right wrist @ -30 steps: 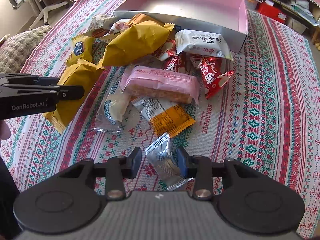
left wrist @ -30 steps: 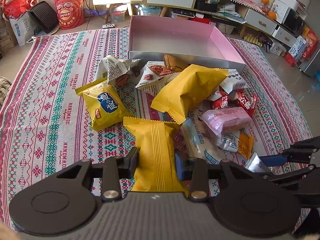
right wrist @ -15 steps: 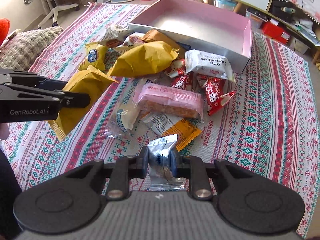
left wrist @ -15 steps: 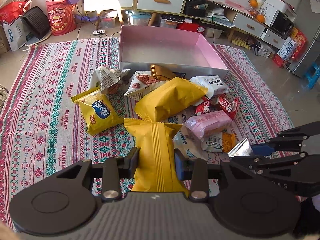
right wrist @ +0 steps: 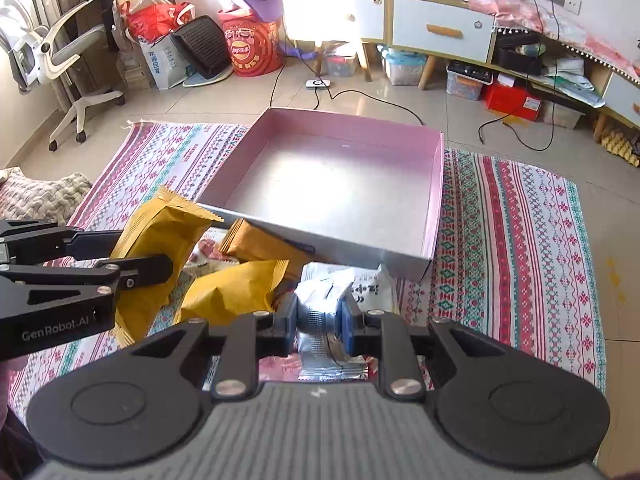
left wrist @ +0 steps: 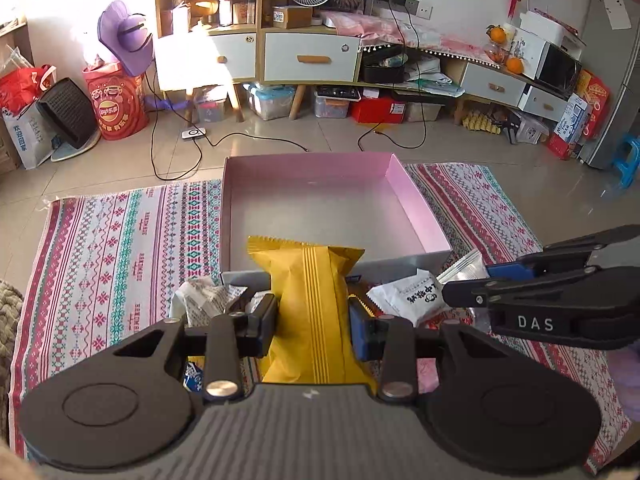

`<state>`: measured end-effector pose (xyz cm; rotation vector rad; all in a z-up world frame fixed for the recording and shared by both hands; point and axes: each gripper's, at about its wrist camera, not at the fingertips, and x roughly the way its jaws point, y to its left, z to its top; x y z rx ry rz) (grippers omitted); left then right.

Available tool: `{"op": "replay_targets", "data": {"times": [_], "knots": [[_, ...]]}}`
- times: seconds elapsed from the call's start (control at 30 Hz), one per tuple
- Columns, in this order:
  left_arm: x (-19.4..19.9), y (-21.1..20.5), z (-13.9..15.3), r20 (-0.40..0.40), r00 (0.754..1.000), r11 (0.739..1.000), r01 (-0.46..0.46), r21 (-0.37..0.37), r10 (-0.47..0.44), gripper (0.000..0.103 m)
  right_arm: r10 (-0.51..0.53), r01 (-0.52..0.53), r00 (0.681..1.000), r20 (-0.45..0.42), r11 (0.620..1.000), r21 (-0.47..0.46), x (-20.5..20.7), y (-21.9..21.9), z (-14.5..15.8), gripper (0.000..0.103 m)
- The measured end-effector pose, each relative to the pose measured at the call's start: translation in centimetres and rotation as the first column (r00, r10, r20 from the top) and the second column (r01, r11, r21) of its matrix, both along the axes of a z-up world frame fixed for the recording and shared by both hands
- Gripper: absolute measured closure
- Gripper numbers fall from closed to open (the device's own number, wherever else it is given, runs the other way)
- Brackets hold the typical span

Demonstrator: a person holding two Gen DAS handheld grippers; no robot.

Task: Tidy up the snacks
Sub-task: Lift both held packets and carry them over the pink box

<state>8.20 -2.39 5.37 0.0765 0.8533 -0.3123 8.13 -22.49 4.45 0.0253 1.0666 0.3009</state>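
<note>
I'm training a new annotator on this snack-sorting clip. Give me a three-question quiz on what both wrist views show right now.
1. True or false: the pink box already has snacks in it.
2. What does the left tool hold?
A. a silver foil packet
B. a yellow snack bag
C. a white packet
3. Fill in: the right tool is shut on a ______ packet.

Key
1. False: its floor is bare in both views.
2. B: the yellow snack bag sits clamped between its fingers, its top edge reaching in front of the box's near wall.
3. Silver foil: the silver foil packet is pinched between the pads, above the white packet on the patterned cloth.
</note>
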Motion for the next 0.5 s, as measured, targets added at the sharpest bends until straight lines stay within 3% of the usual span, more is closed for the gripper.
{"op": "replay_targets", "data": {"times": [0.27,0.5], "knots": [[5.5,-2.0,-1.6,0.02,1.0,1.0,-0.006,0.017,0.006,0.06,-0.061,0.061,0.997,0.041,0.998,0.015,4.6,-0.9,-1.5,0.083],[8.7,-2.9,-2.0,0.094,0.995,1.0,0.013,0.027,-0.015,0.06,-0.096,0.096,0.994,0.056,0.995,0.002,7.5,-1.4,-3.4,0.083]]}}
